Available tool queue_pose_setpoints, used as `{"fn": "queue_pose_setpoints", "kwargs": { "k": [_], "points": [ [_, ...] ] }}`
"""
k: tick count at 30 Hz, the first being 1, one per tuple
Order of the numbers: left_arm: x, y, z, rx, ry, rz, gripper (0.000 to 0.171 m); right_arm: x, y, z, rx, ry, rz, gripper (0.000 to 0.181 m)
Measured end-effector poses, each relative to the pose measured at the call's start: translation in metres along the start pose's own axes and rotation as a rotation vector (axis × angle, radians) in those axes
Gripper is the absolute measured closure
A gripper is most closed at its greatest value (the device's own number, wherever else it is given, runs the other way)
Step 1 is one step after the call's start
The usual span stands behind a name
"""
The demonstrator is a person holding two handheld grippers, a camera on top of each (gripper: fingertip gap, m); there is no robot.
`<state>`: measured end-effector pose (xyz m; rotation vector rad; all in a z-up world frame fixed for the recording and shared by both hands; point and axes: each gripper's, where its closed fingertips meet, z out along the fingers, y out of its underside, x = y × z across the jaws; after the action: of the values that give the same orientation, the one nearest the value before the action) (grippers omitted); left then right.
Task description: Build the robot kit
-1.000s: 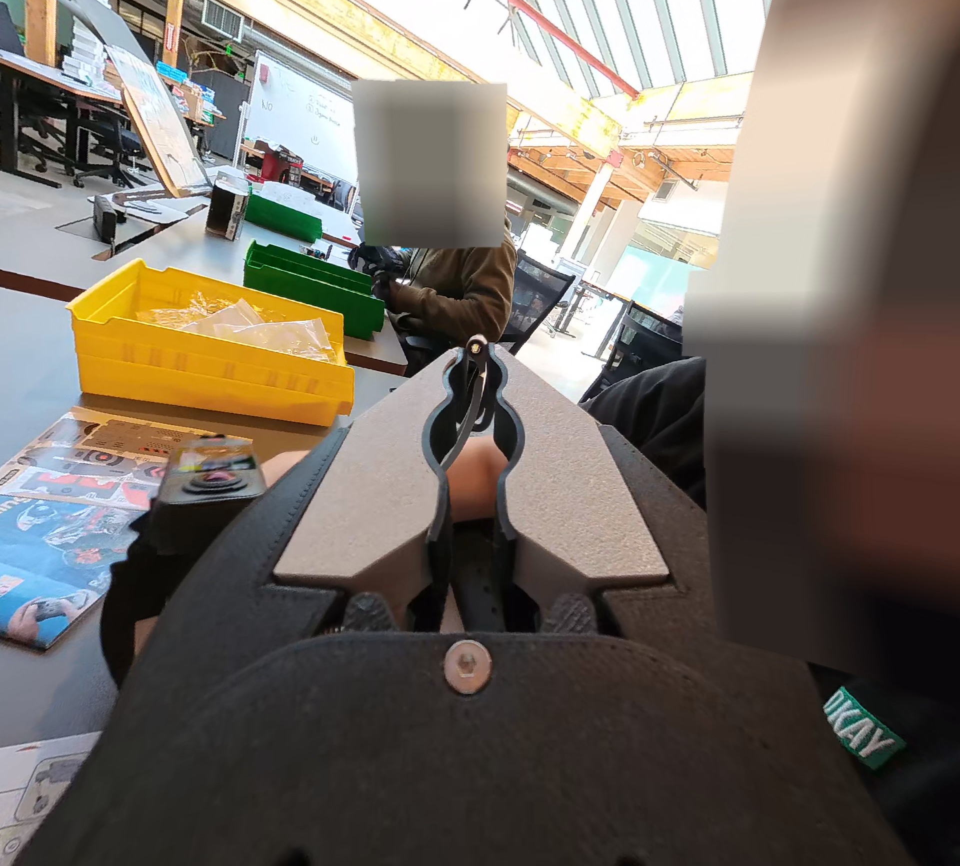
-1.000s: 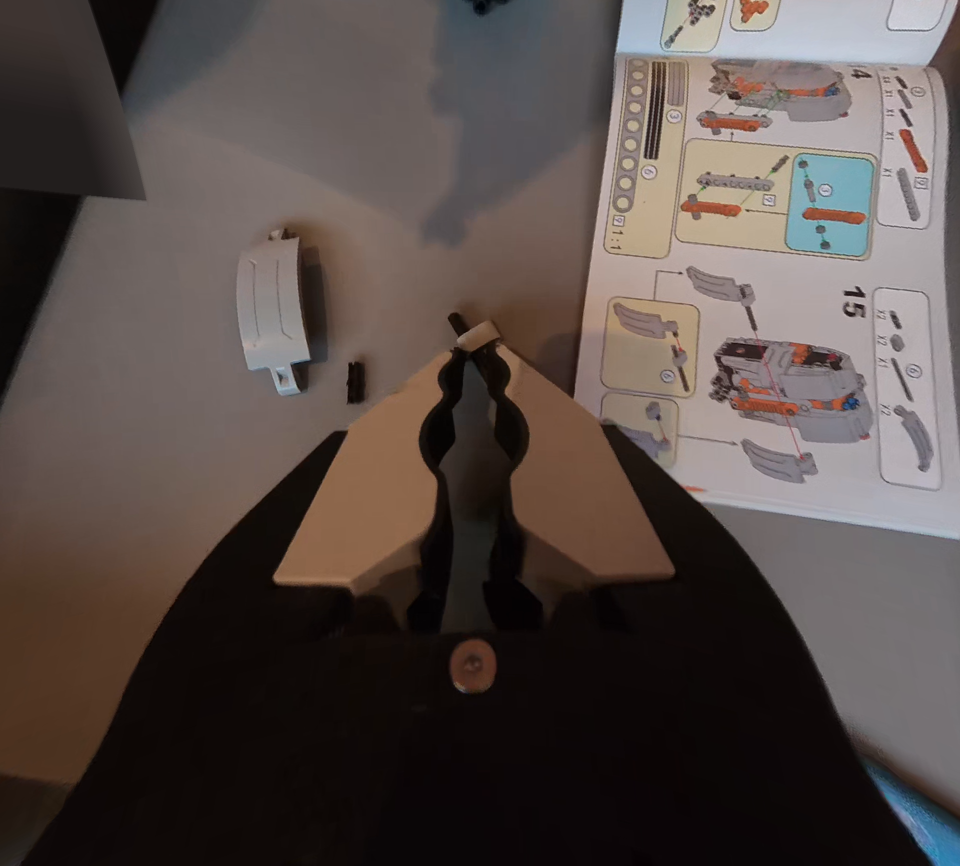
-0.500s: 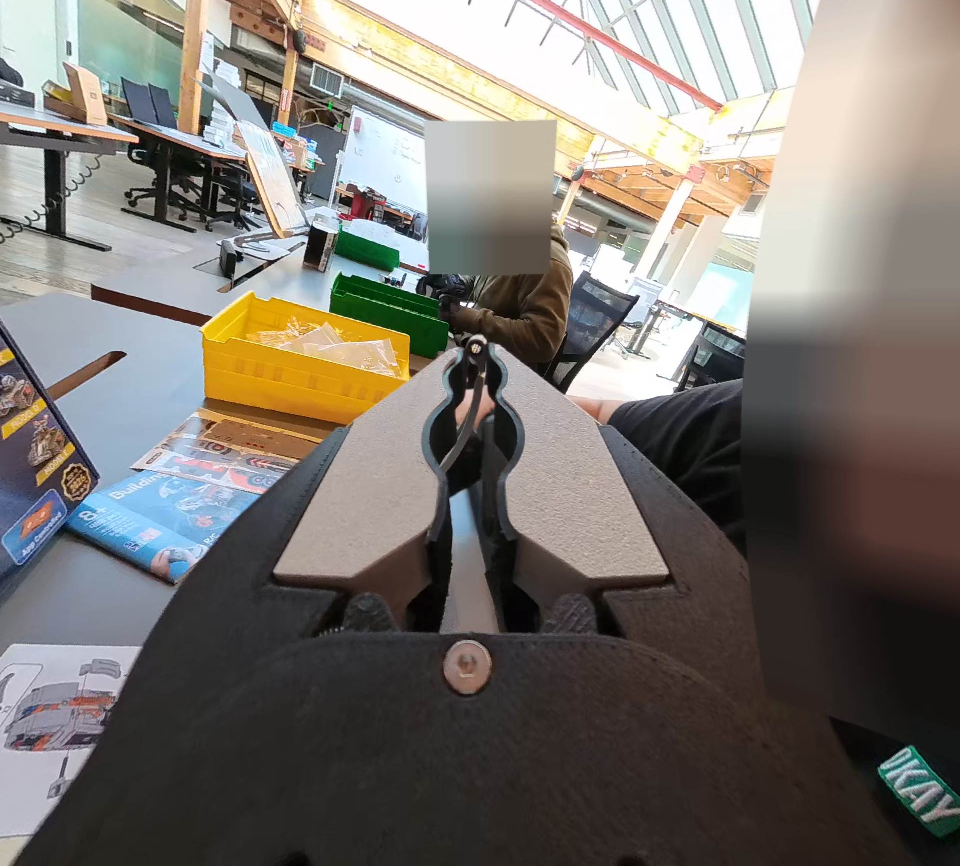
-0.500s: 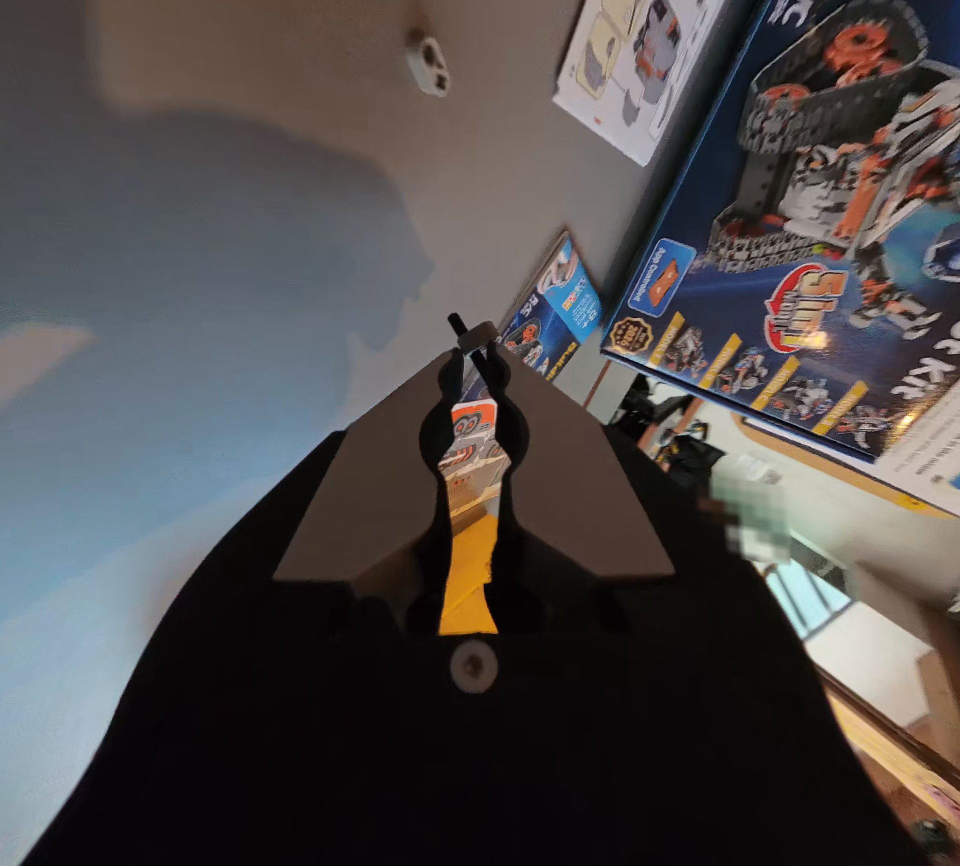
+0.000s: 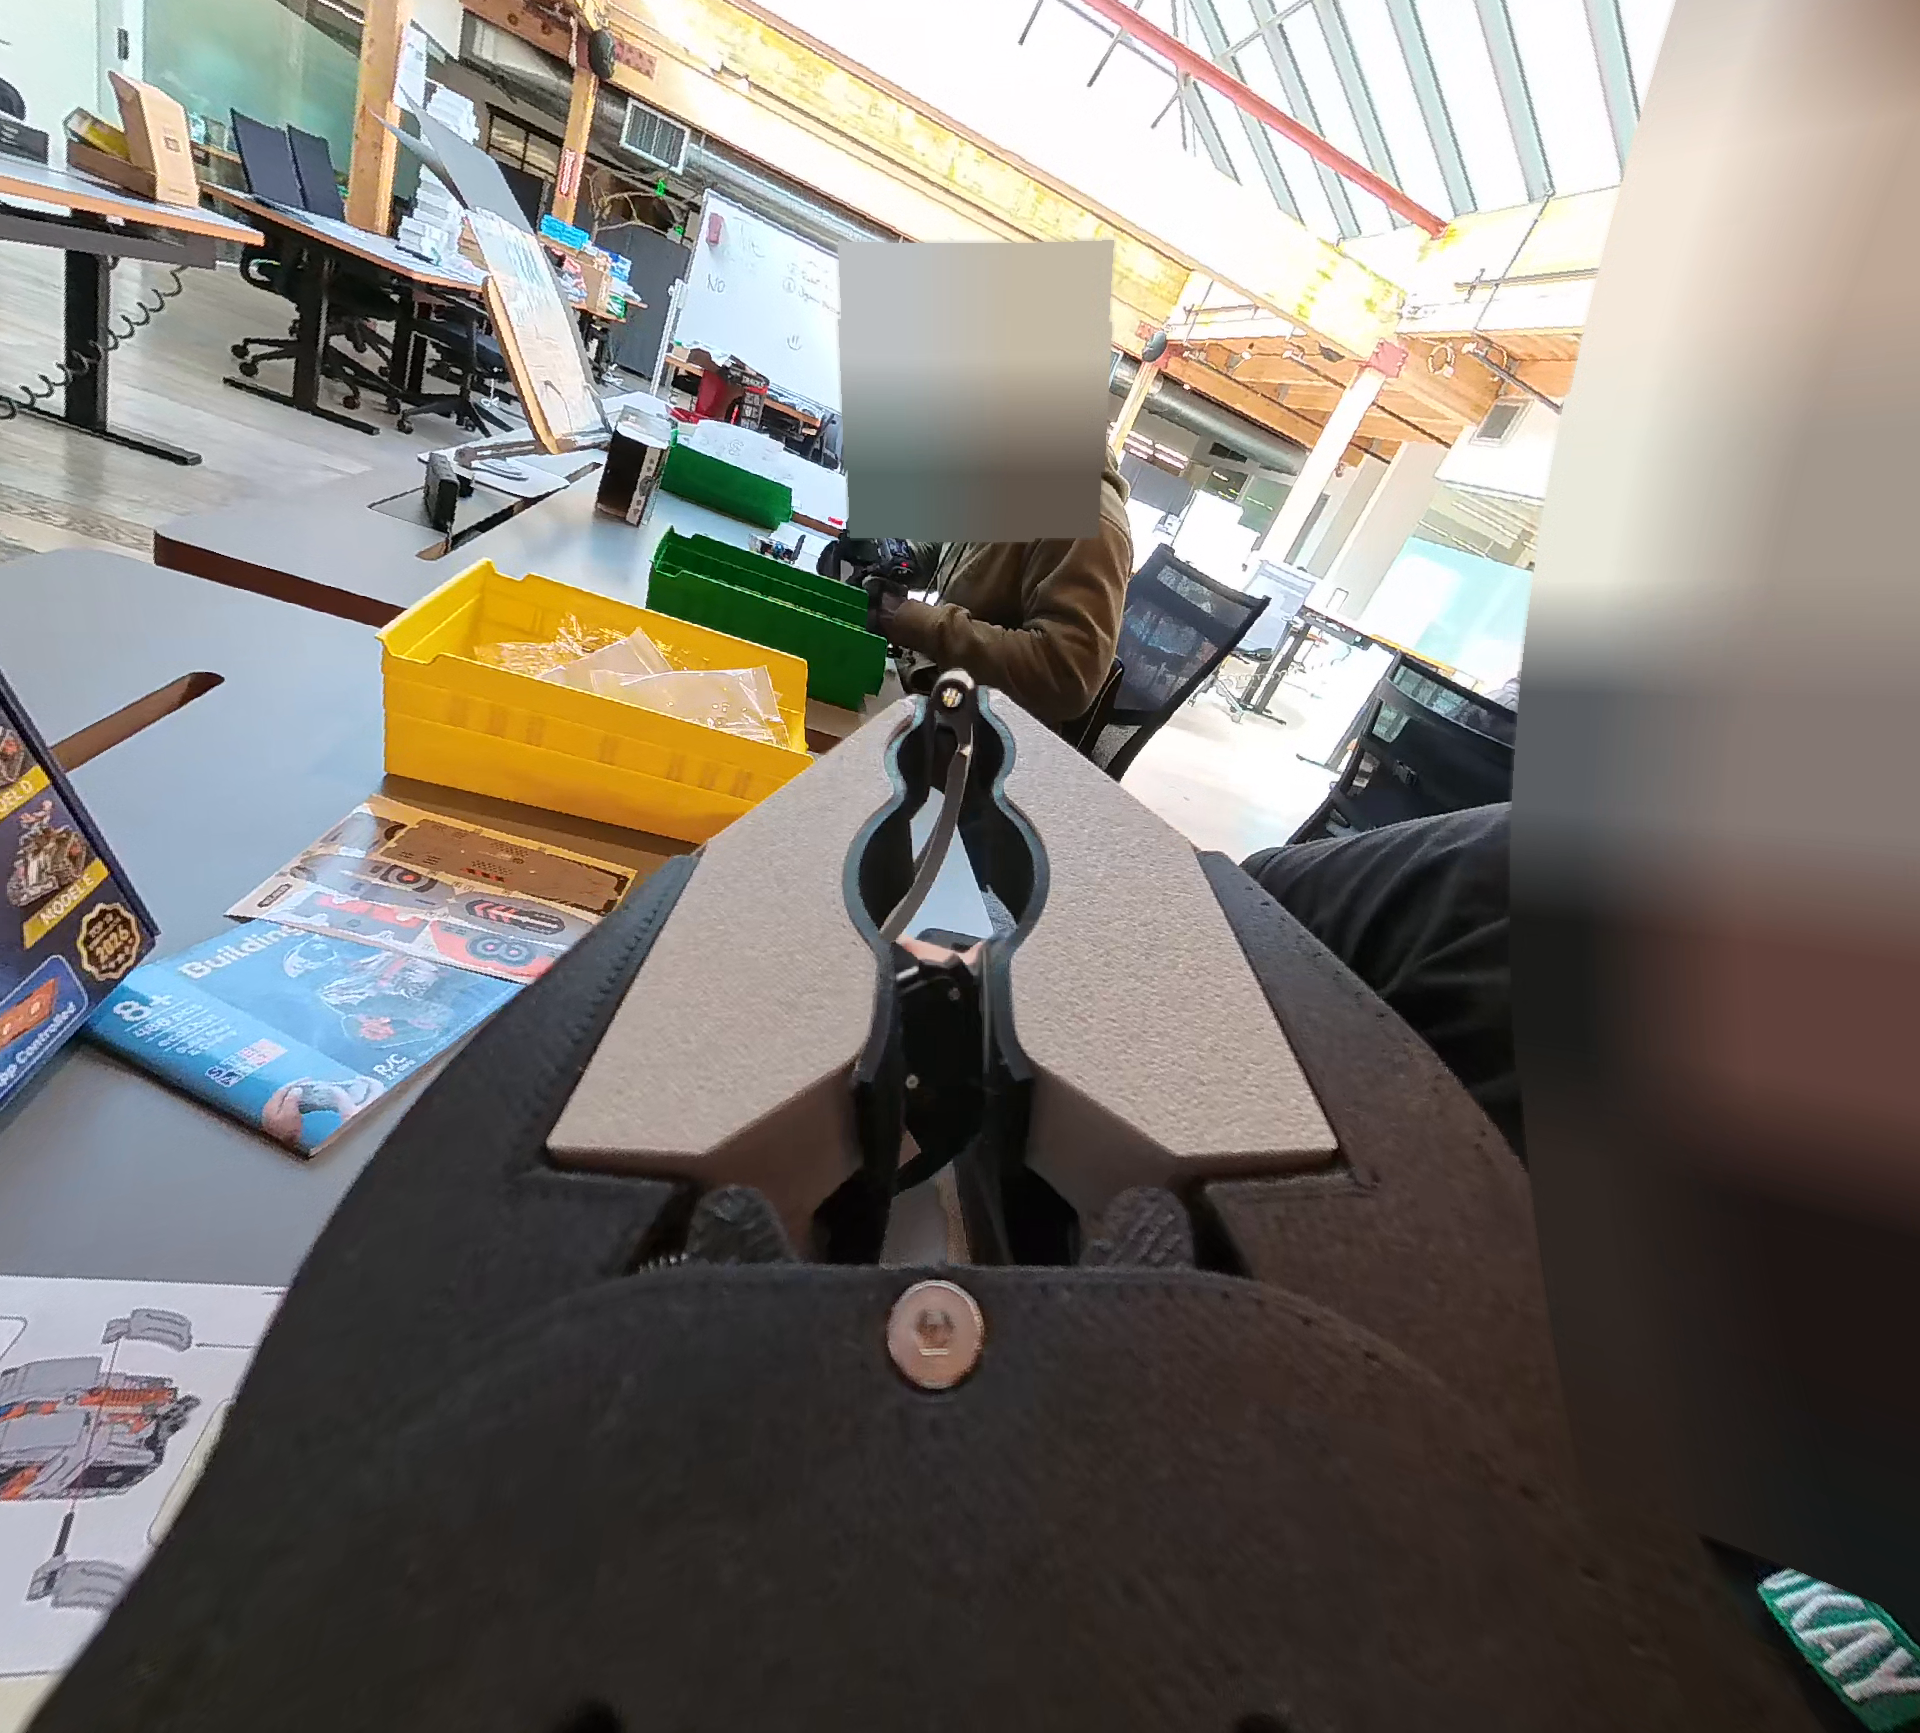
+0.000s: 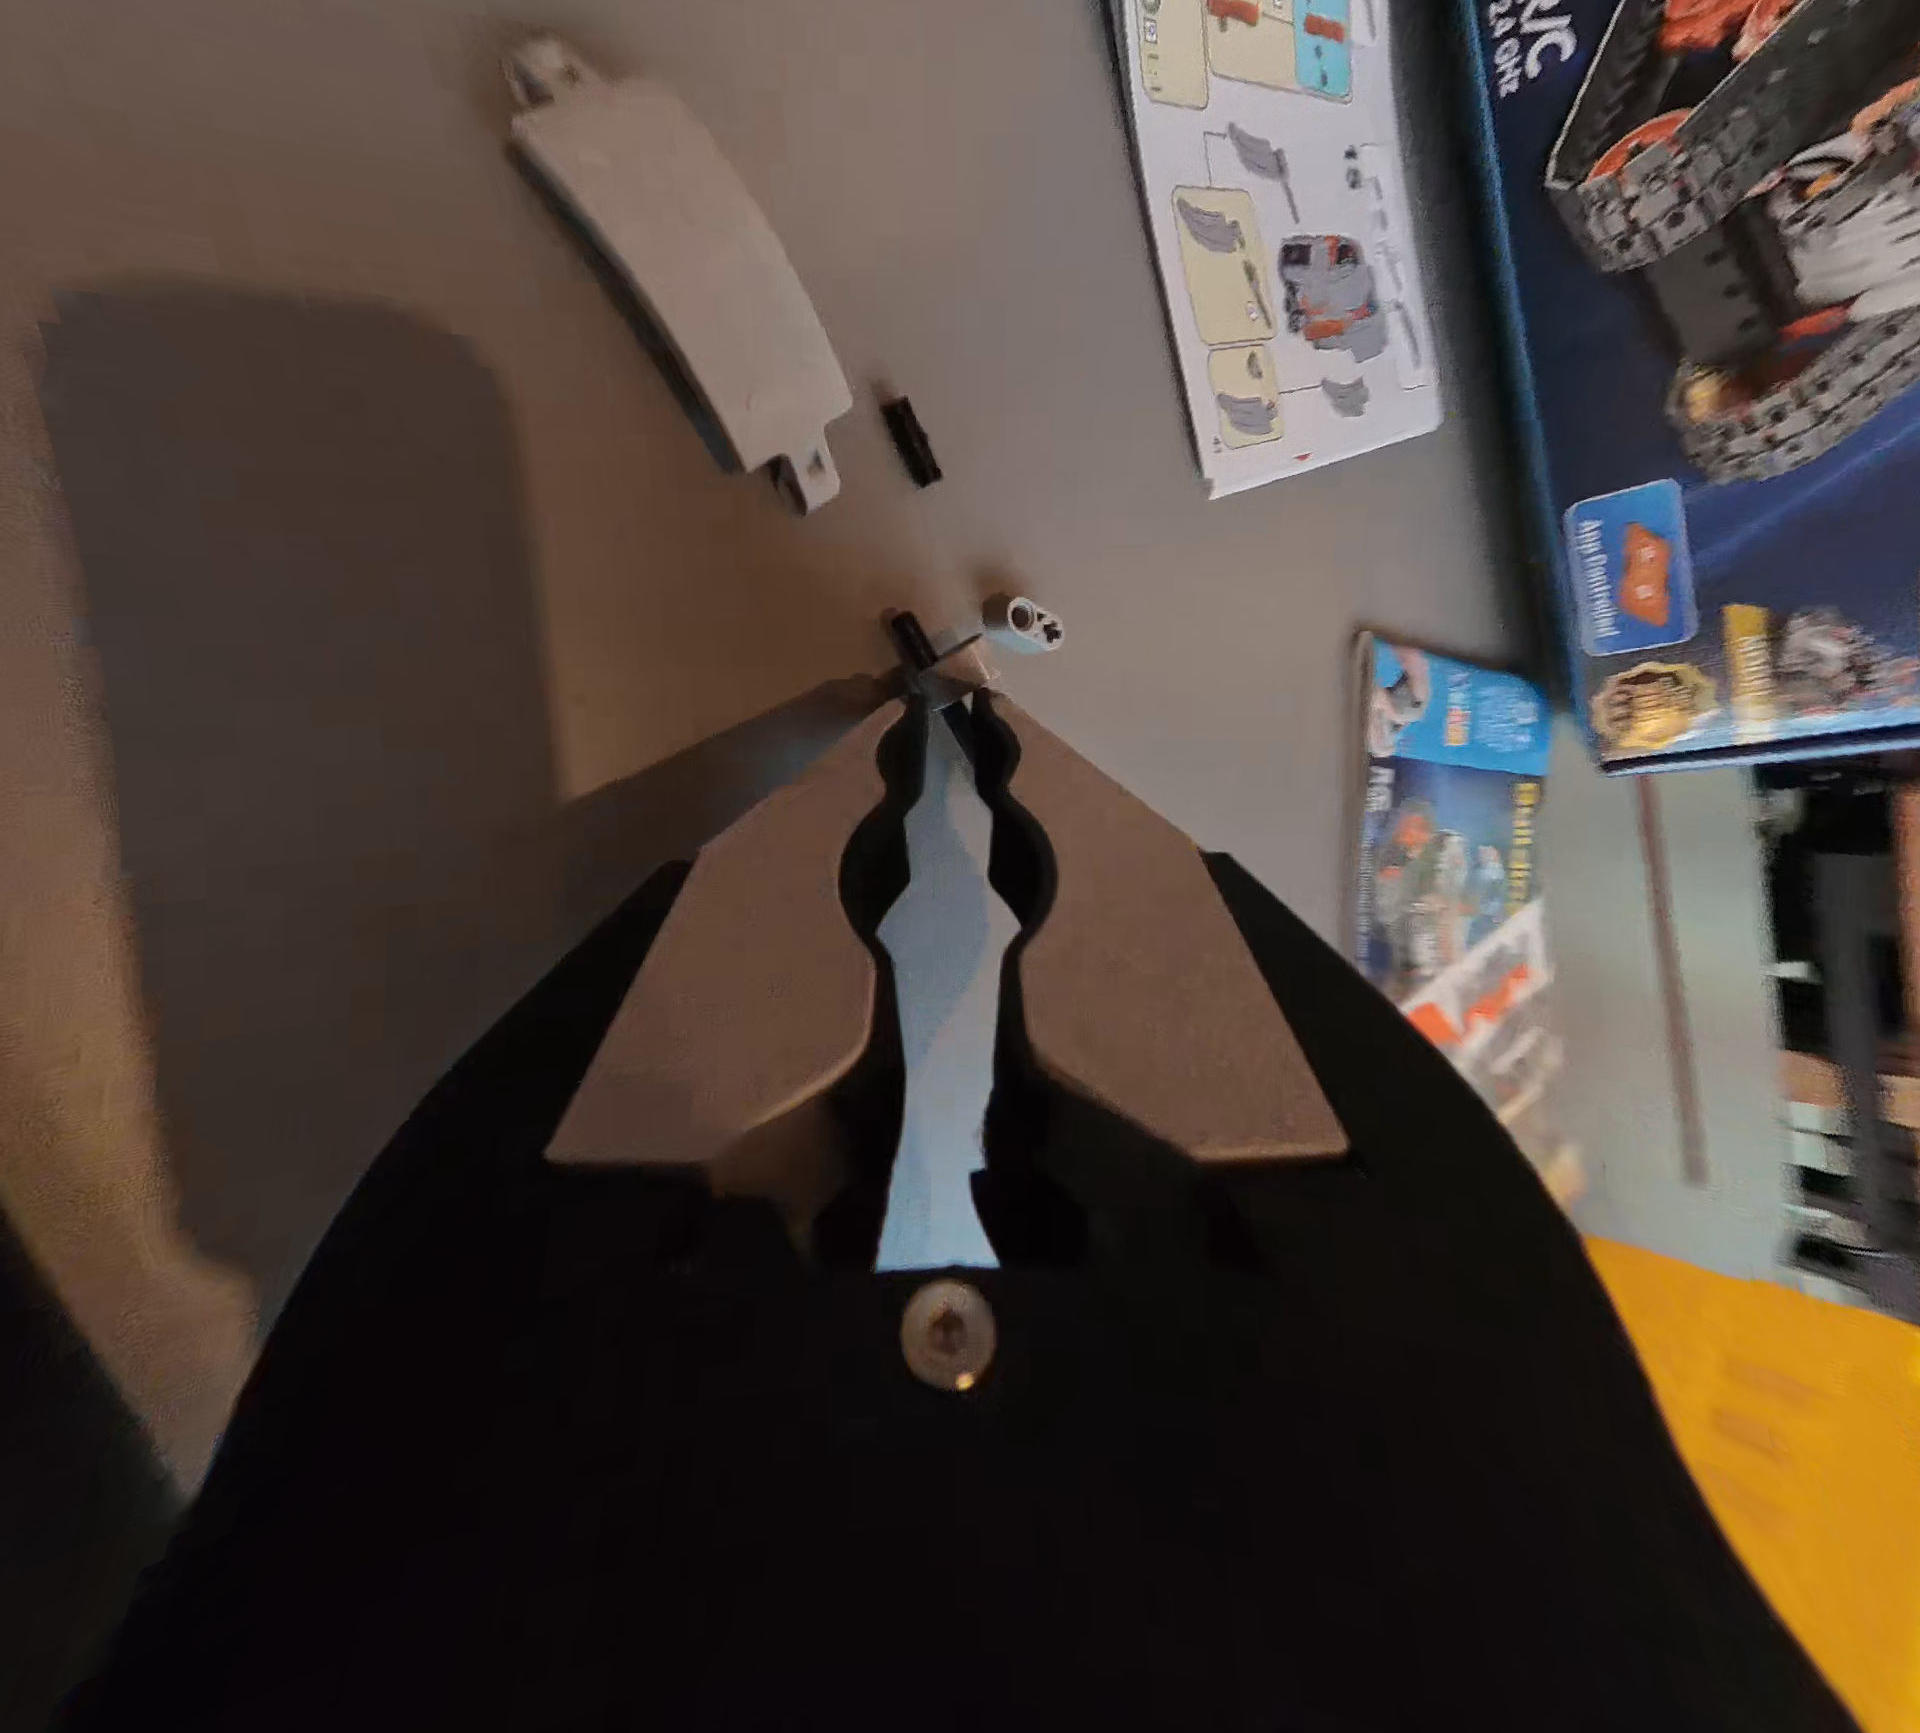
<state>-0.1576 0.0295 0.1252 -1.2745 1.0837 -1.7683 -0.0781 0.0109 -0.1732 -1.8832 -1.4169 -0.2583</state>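
Now your right gripper (image 6: 940, 696) has its jaws pressed together on a black axle (image 6: 906, 644) that carries a grey bush (image 6: 958, 646); both stick out past the tips. Half a second ago this view faced the kit box and the booklets. It has since swung back toward the grey tabletop (image 6: 312, 21), with motion blur throughout.

- A small grey connector (image 6: 1023, 621) lies at 1 o'clock, just beside the bush; you cannot tell whether they touch.
- A short black pin (image 6: 912, 440) lies at 12 o'clock.
- A curved grey panel (image 6: 675, 270) lies at 11 o'clock, just beside the pin.
- An open instruction sheet (image 6: 1278, 125) and the kit box (image 6: 1714, 229) lie at 1 to 2 o'clock.
- A blue booklet (image 6: 1455, 810) lies at 3 o'clock.

Your left gripper (image 5: 954, 696) is raised above the table, its jaws pinching a thin dark rod (image 5: 940, 810) that runs back between them. Its aim has changed little. A yellow bin (image 5: 582, 738) of clear bags sits at 9 o'clock and green bins (image 5: 769, 603) at 11 o'clock. A seated person (image 5: 1029, 603) is behind the tips.
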Motion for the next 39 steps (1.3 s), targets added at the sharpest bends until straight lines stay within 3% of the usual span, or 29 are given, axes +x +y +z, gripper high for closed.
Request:
{"fn": "queue_pose_setpoints", "kwargs": {
  "k": [7, 13, 26, 30, 36, 39],
  "points": [
    [-0.002, 0.001, 0.000, -0.001, -0.001, -0.010, 0.168, -0.012, -0.005, 0.000, 0.070, -0.333, 0.381, 0.175],
    [0.000, 0.001, 0.000, -0.004, 0.006, -0.014, 0.168, -0.015, -0.008, -0.005, 0.138, -0.613, 0.624, 0.161],
    [-0.005, 0.009, 0.005, -0.040, -0.005, -0.023, 0.168, -0.004, -0.010, 0.003, 0.223, -0.617, 0.656, 0.165],
    [-0.007, 0.011, 0.007, -0.049, -0.004, -0.031, 0.168, -0.009, -0.010, 0.002, 0.206, -0.579, 0.577, 0.176],
    [-0.006, 0.013, 0.008, -0.060, 0.004, -0.039, 0.168, -0.008, -0.009, 0.001, 0.218, -0.377, 0.299, 0.173],
    [-0.007, 0.015, 0.010, -0.066, 0.004, -0.044, 0.167, -0.011, -0.015, -0.002, 0.274, -0.360, 0.260, 0.170]
  ]
}}
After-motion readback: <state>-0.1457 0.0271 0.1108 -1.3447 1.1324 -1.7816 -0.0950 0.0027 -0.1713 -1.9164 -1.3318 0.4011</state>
